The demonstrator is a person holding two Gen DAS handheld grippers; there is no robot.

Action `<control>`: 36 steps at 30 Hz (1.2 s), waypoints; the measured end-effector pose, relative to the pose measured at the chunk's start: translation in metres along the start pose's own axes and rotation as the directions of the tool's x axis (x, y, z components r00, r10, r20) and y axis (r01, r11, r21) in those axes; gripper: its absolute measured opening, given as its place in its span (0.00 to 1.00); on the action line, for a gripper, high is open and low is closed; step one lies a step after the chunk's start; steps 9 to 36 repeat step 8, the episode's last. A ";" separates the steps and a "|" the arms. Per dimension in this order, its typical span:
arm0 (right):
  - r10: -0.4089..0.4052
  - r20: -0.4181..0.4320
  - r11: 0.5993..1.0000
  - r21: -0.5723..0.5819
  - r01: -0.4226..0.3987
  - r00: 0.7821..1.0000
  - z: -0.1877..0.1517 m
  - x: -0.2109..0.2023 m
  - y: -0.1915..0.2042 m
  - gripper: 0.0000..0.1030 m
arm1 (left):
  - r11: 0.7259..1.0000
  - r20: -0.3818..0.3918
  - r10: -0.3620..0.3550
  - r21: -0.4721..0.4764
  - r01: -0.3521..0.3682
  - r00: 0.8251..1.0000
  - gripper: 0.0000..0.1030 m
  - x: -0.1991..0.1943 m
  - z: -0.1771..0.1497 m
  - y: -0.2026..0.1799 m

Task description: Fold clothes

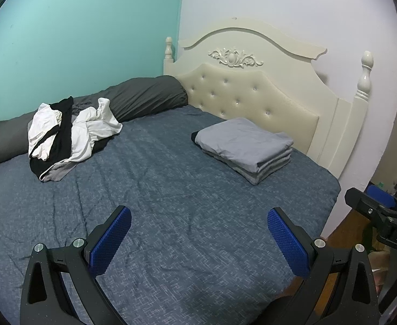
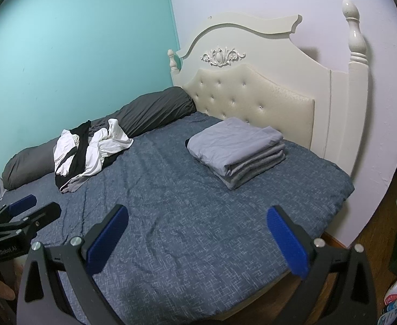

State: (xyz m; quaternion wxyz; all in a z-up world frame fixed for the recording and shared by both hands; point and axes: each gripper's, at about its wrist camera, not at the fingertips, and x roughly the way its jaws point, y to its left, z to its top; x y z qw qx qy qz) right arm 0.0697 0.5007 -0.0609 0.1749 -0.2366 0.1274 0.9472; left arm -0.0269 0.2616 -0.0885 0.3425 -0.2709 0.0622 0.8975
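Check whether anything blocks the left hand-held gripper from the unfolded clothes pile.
Nothing visible does. Only bare blue bedspread lies between the open left hand-held gripper and the black-and-white clothes pile; the folded grey stack sits off to the right.

Bed: folded stack, rumpled clothes.

Each gripper is a black, faintly speckled frame of two triangular arms with cut-out windows, silver round screw heads at the pivots and blue knurled pads on the inner finger faces: left gripper, right gripper. White lettering marks the bodies: "DAS" on the right, "GenRobot.AI" on the left
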 end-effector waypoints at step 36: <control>0.003 -0.001 1.000 0.002 -0.003 1.000 0.000 0.000 0.000 1.00 | 1.000 -0.006 -0.004 -0.006 0.004 1.000 1.00 0.001 0.000 0.000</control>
